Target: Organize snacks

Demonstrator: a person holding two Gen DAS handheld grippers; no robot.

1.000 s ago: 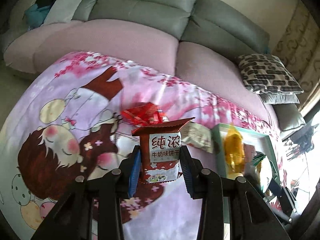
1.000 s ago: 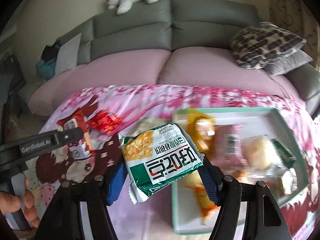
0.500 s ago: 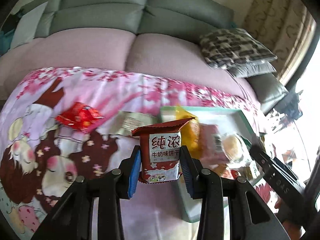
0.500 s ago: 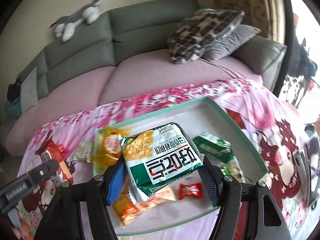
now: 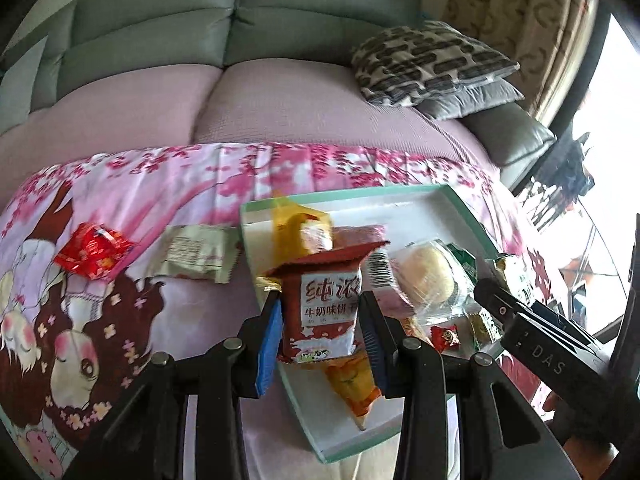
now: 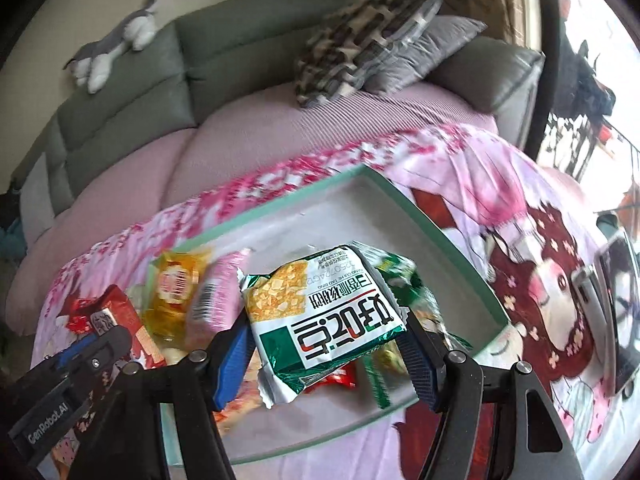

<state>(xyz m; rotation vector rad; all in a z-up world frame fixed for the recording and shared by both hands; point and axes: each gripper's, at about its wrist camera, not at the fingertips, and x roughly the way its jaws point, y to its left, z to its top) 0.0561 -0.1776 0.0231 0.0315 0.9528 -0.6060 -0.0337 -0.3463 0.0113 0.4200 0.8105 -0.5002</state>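
Note:
My left gripper is shut on a red-brown milk biscuit packet, held upright over the near left part of the mint-rimmed white tray. My right gripper is shut on a green and white cracker packet, hanging over the tray and its middle. Inside the tray lie a yellow packet, a pink packet, a wrapped round bun and small candies. On the cloth left of the tray rest a red packet and a beige packet.
A pink cartoon-print cloth covers the table. Behind it stands a grey and pink sofa with patterned cushions and a plush toy. The other gripper's body reaches in at the right of the left wrist view.
Both grippers have swung to the right with their packets, from over the cloth to over the tray. The red and beige packets stayed on the cloth.

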